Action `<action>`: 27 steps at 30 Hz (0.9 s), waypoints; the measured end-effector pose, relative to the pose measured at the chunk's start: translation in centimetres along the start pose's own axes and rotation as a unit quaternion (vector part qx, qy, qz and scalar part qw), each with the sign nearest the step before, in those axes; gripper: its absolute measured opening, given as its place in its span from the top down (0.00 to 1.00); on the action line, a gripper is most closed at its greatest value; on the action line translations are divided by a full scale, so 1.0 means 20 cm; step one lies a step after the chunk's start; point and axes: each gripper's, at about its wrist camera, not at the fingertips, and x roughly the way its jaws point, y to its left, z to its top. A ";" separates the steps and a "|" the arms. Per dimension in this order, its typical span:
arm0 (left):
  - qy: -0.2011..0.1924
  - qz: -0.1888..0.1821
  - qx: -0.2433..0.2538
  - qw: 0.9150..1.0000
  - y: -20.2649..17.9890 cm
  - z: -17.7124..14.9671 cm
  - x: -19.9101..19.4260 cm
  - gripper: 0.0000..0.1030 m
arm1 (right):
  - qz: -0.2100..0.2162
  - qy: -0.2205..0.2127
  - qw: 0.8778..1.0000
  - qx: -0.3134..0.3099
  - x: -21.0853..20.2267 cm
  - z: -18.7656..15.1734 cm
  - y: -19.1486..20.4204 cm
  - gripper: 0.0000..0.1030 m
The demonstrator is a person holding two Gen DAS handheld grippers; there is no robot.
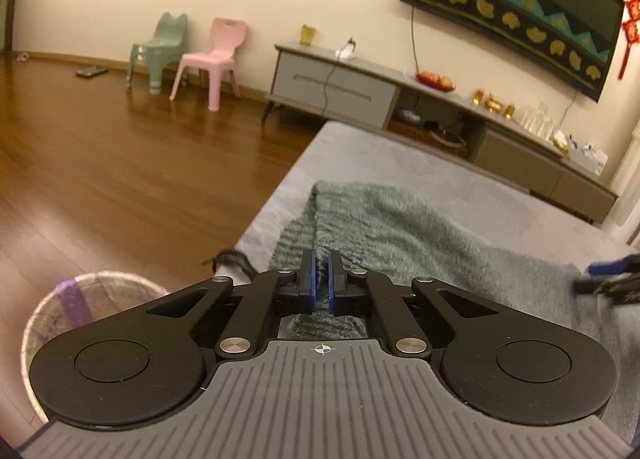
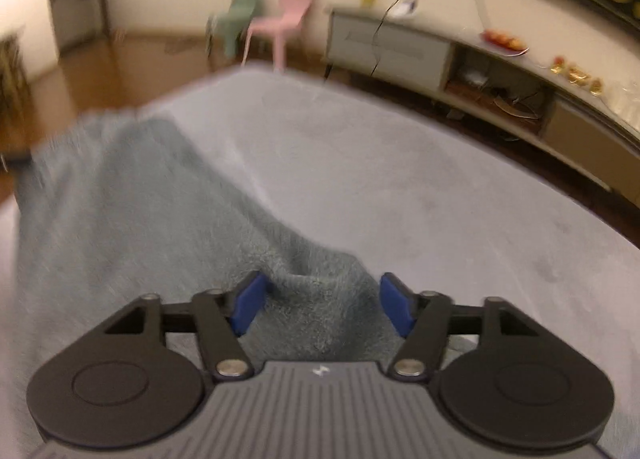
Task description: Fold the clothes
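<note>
A fuzzy grey-green knit sweater [image 1: 400, 227] lies spread on a grey padded surface [image 1: 400, 155]. My left gripper [image 1: 320, 279] is shut on a pinched ridge of the sweater near the surface's left edge; the fabric shows between its blue pads. In the left wrist view my right gripper [image 1: 608, 277] is a blur at the far right, over the sweater's other end. In the right wrist view the right gripper [image 2: 322, 299] stands open, and a raised hump of the sweater [image 2: 320, 299] sits between its blue pads [image 2: 250, 301] without being squeezed. This view is blurred.
A lined wastebasket [image 1: 80, 299] stands on the wooden floor [image 1: 120, 163] left of the padded surface. A black cord [image 1: 232, 259] hangs at its edge. Beyond are a green chair [image 1: 160, 51], a pink chair [image 1: 216, 59] and a long low cabinet [image 1: 340, 87] along the wall.
</note>
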 end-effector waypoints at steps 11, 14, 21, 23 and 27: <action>0.001 -0.018 0.000 1.000 0.07 -0.01 0.10 0.95 | -0.009 -0.021 0.992 0.126 -0.01 -0.11 -0.14 0.84; -0.016 -0.031 -0.011 0.999 0.14 -0.02 0.06 0.73 | -0.037 -0.025 0.992 0.114 -0.09 -0.11 -0.12 0.63; 0.003 -0.091 -0.049 0.995 0.24 -0.01 0.18 0.30 | -0.033 -0.087 0.989 0.112 -0.42 -0.22 -0.06 0.47; 0.024 -0.110 -0.043 0.993 0.23 -0.01 0.24 0.29 | -0.022 -0.081 0.992 0.091 -0.50 -0.28 -0.04 0.43; 0.072 -0.138 -0.027 0.988 0.19 -0.02 0.32 0.53 | -0.057 -0.056 0.994 0.076 -0.57 -0.42 -0.08 0.40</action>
